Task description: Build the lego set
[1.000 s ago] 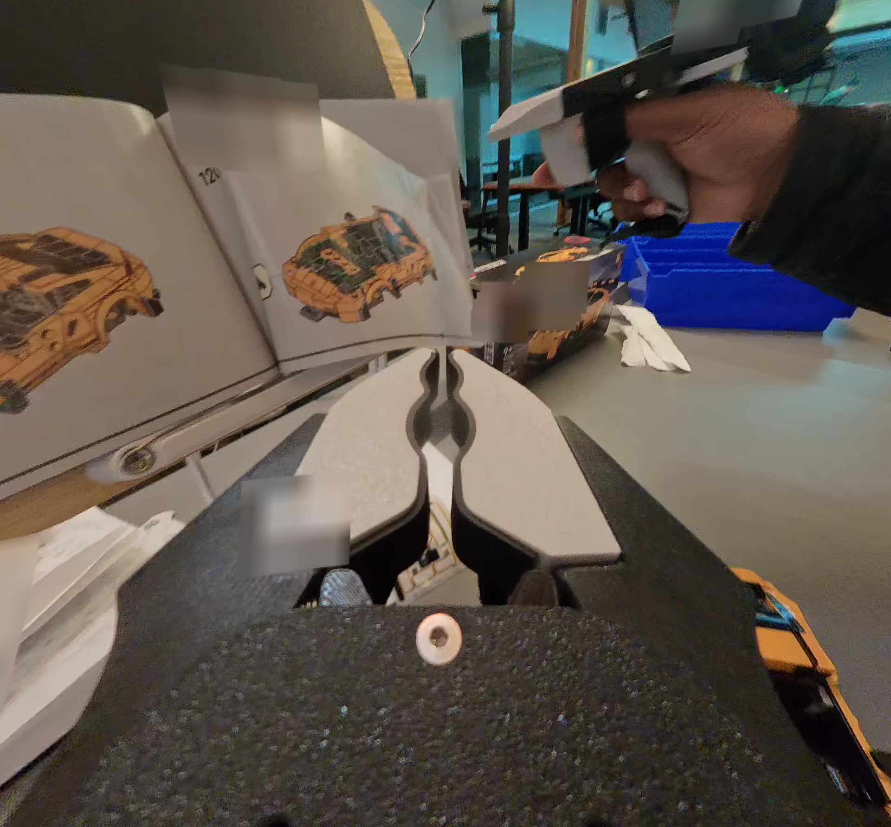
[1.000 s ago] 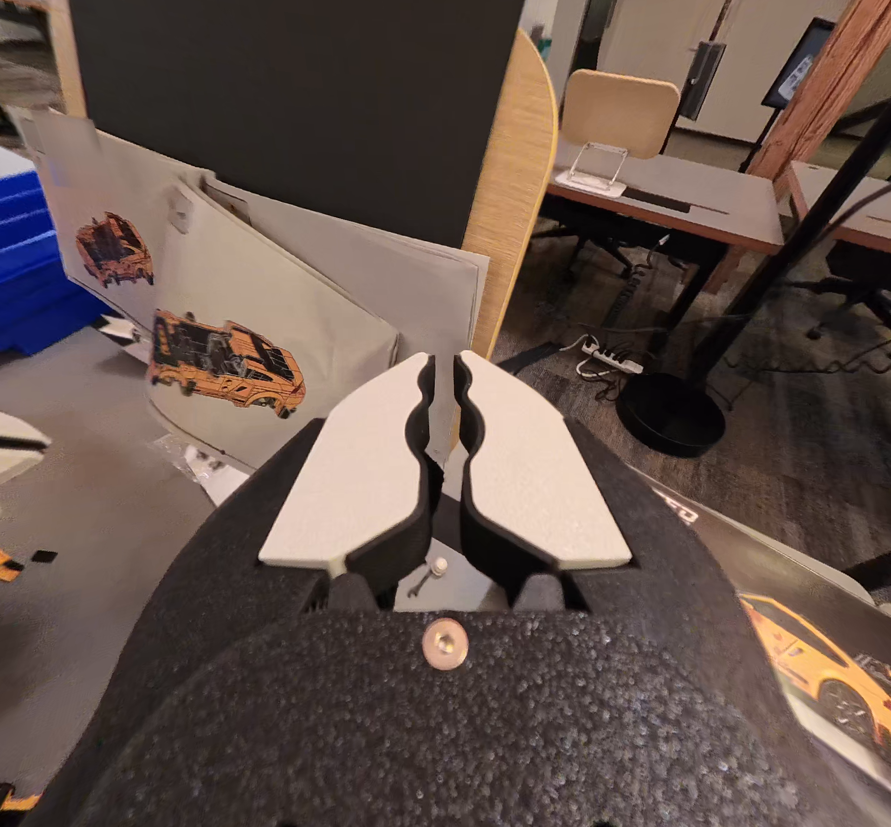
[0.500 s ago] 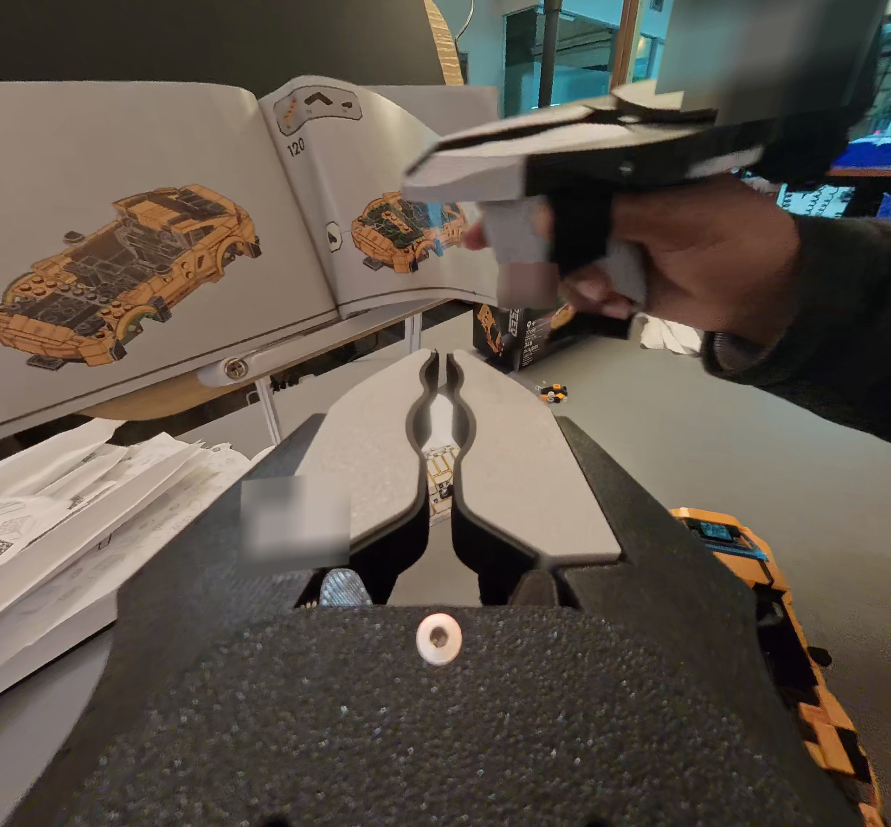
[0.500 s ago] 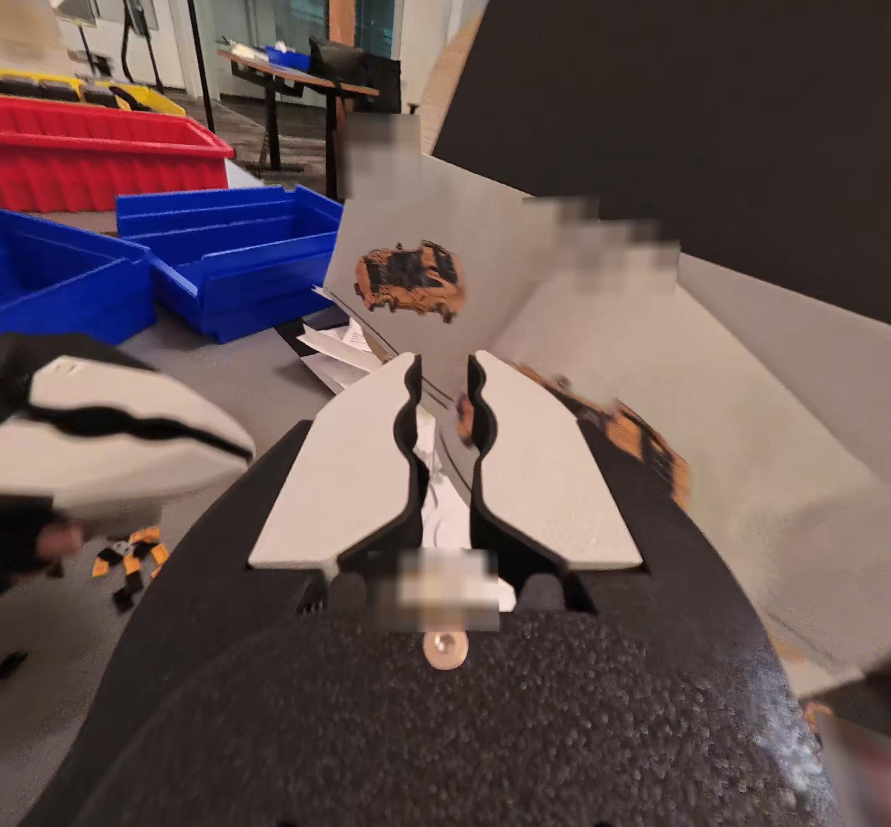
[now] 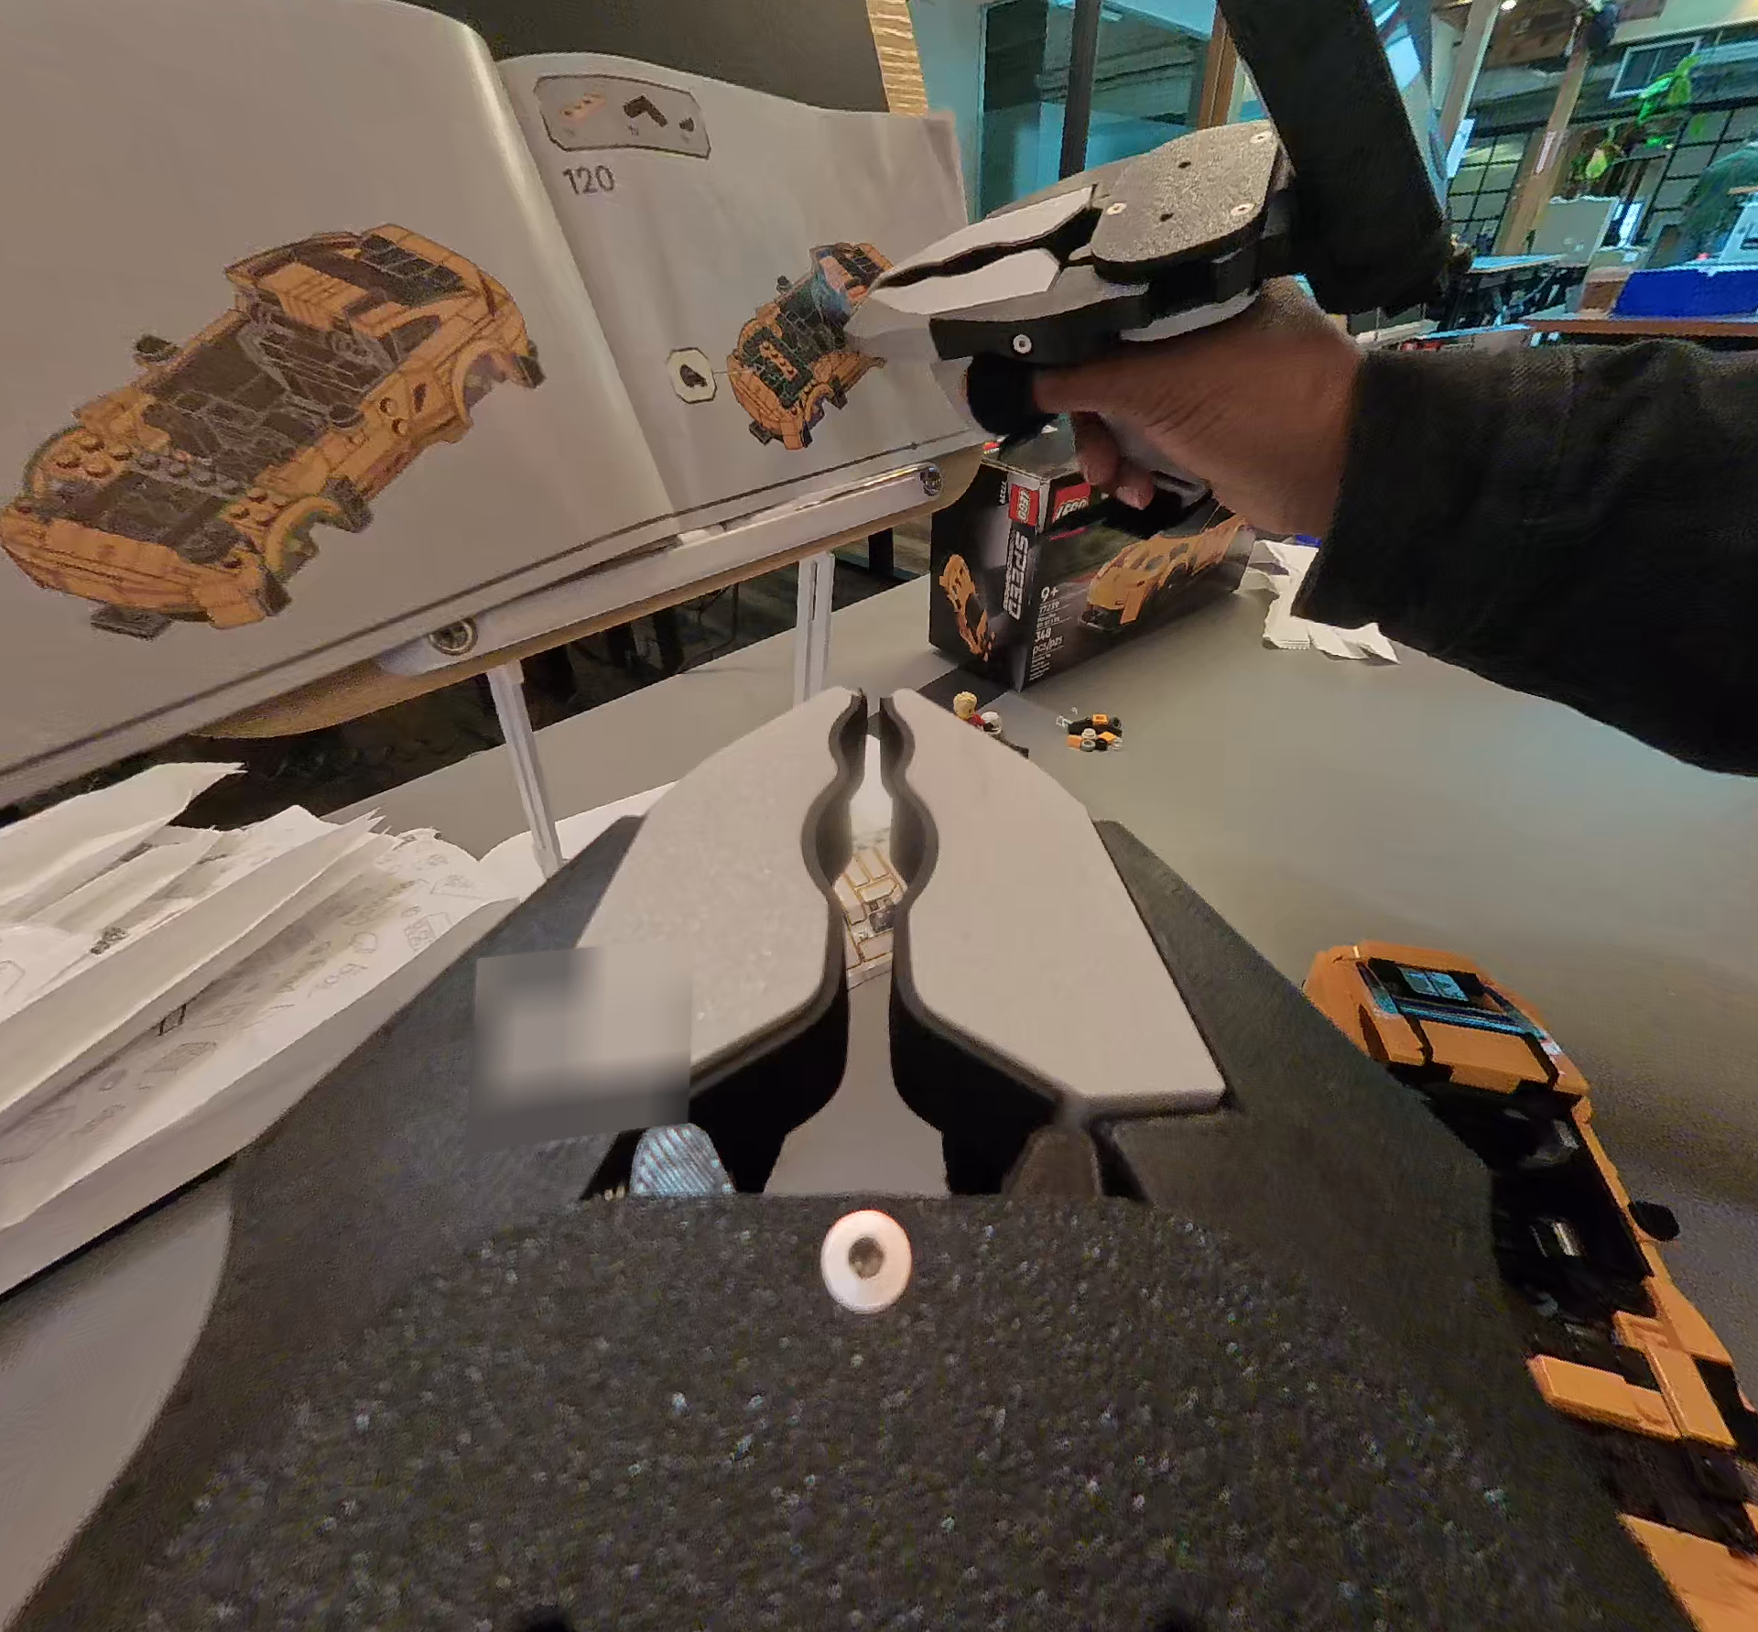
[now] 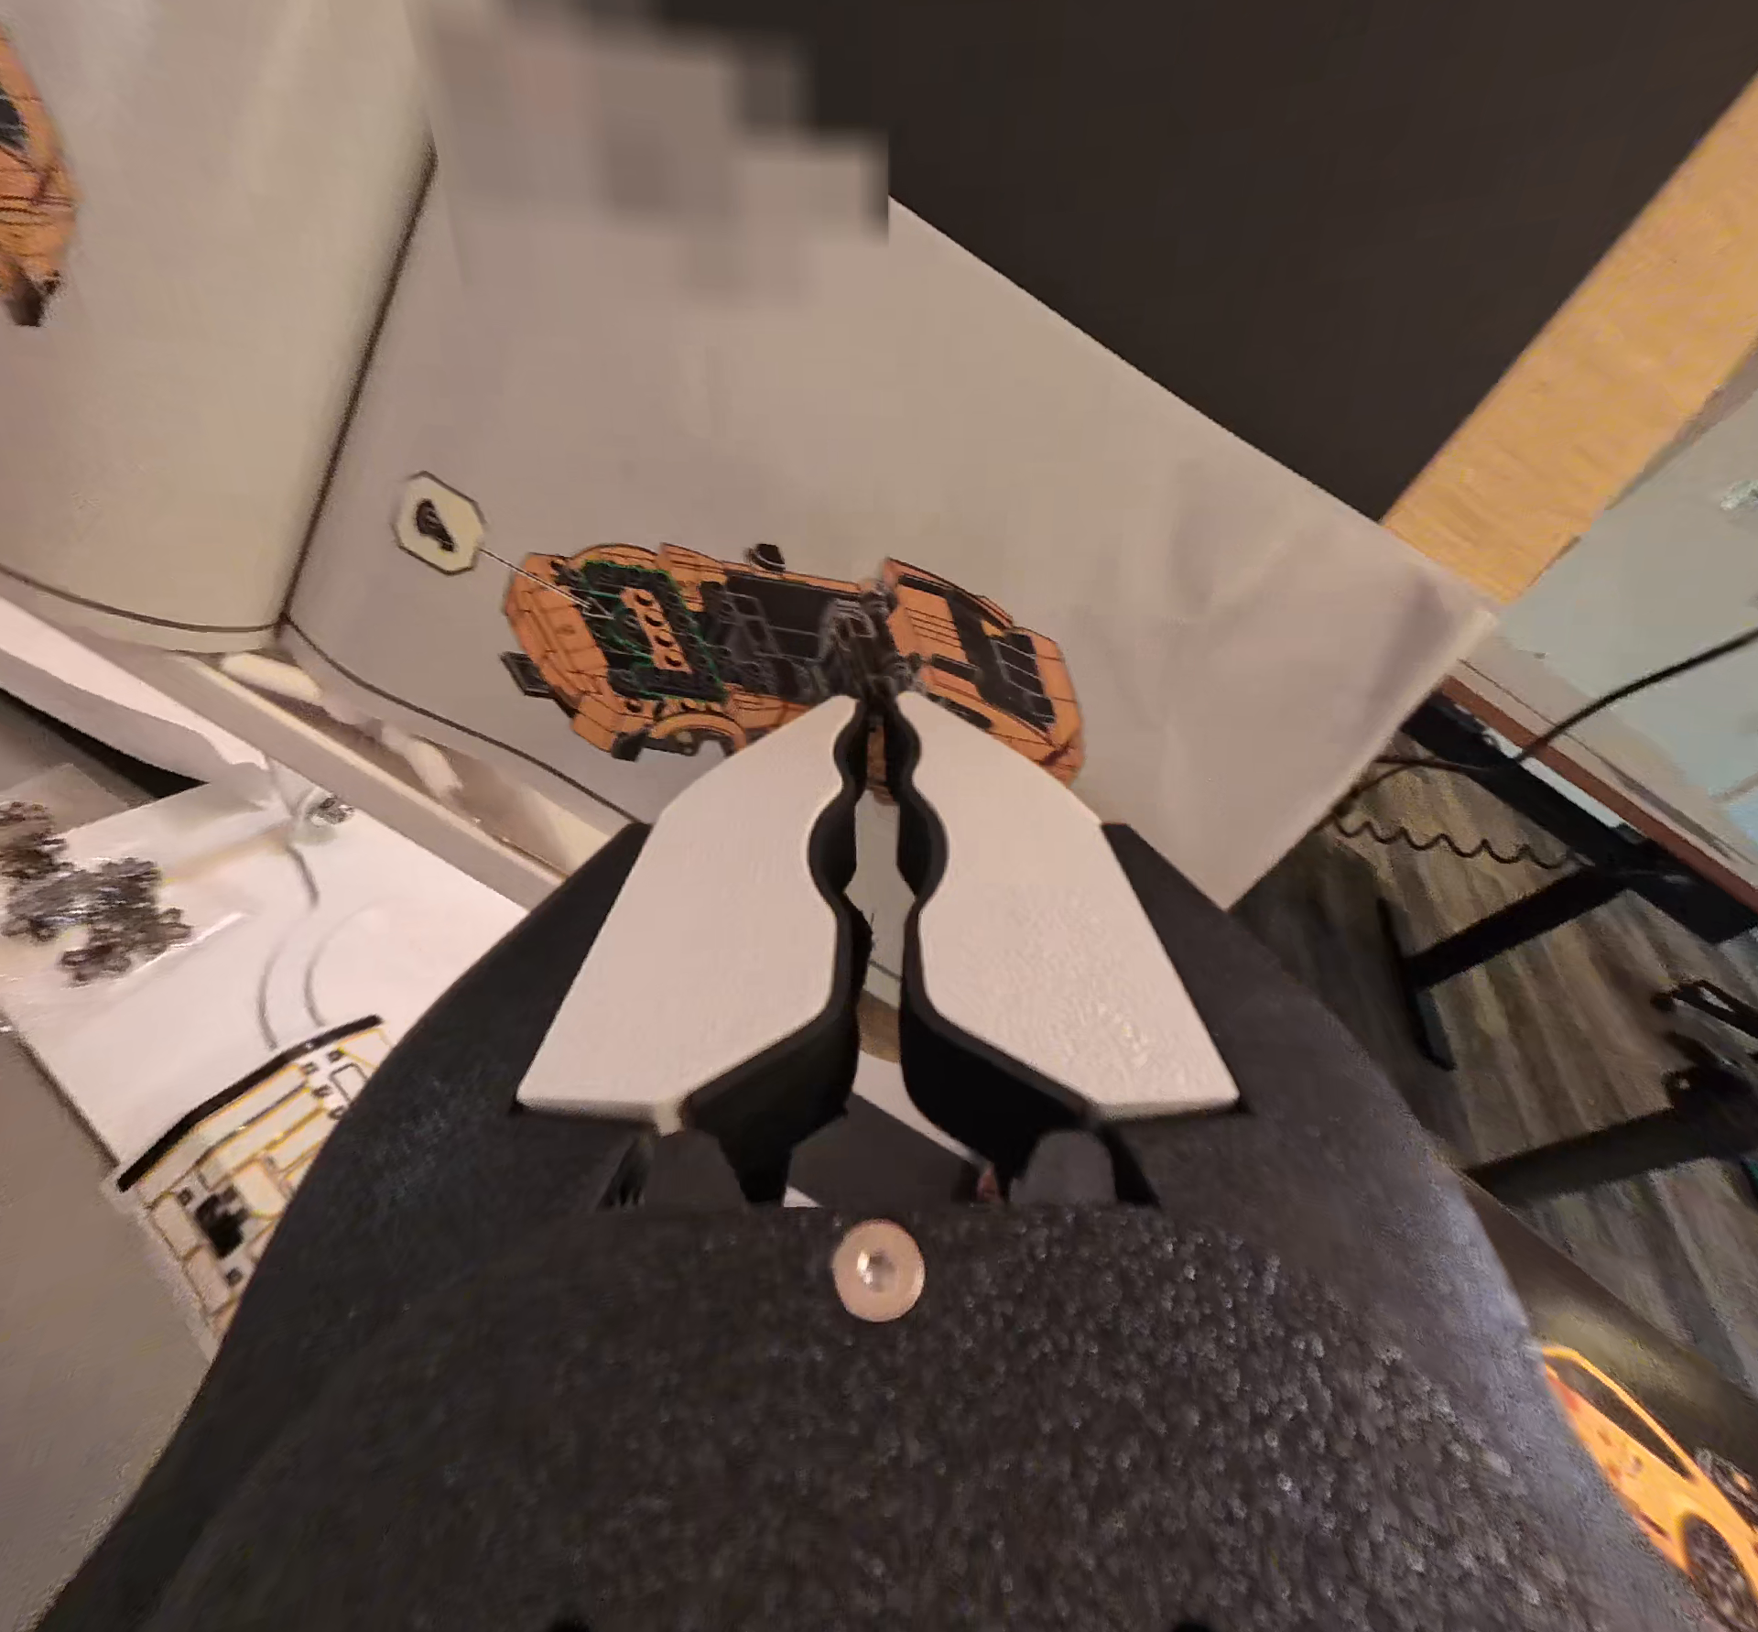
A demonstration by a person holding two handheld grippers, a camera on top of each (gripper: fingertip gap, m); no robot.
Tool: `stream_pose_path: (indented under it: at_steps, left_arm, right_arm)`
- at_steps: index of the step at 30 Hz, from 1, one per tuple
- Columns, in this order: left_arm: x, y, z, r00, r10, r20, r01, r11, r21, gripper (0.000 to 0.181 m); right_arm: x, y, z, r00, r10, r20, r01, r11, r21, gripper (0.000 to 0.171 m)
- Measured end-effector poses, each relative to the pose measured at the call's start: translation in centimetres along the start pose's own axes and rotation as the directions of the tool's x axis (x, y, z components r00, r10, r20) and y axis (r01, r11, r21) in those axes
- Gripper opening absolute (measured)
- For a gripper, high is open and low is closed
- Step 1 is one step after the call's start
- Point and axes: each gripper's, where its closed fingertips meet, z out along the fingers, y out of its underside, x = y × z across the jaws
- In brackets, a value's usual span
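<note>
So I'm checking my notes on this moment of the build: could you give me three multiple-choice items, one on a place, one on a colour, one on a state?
1. Where do the right gripper tips point?
A. at the right page of the instruction book
B. into a red bin
C. at the floor

2. What colour is the model car on the table?
A. green and white
B. orange and black
C. all blue

3. How do the left gripper jaws stand?
A. wide open
B. gripping a brick
C. shut, holding nothing

Key: 1 A, its tips lie against the car drawing there; 2 B, orange panels over black parts; 3 C, only a sliver shows between them.
</note>
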Motion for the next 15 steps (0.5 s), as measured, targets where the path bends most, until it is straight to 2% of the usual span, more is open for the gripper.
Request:
stream_pose_path:
  at_steps: [6, 10, 15]
  left_arm:
    - [0.2, 0.8, 0.2, 1.000, 0.014, 0.009, -0.014, 1.000, -0.024, 0.002]
    - [0.3, 0.9, 0.2, 1.000, 0.026, 0.013, -0.026, 0.999, -0.031, 0.002]
    - [-0.3, 0.7, 0.9, 0.999, 0.030, 0.019, -0.029, 0.999, -0.036, 0.003]
  right_arm:
    - [1.2, 1.3, -0.5, 0.998, 0.050, -0.029, -0.050, 0.999, -0.003, 0.005]
    - [1.1, 1.4, -1.2, 0.995, 0.102, -0.010, -0.103, 0.995, -0.006, 0.014]
    - [-1.2, -1.9, -2.8, 0.991, 0.121, 0.052, -0.126, 0.987, 0.095, 0.012]
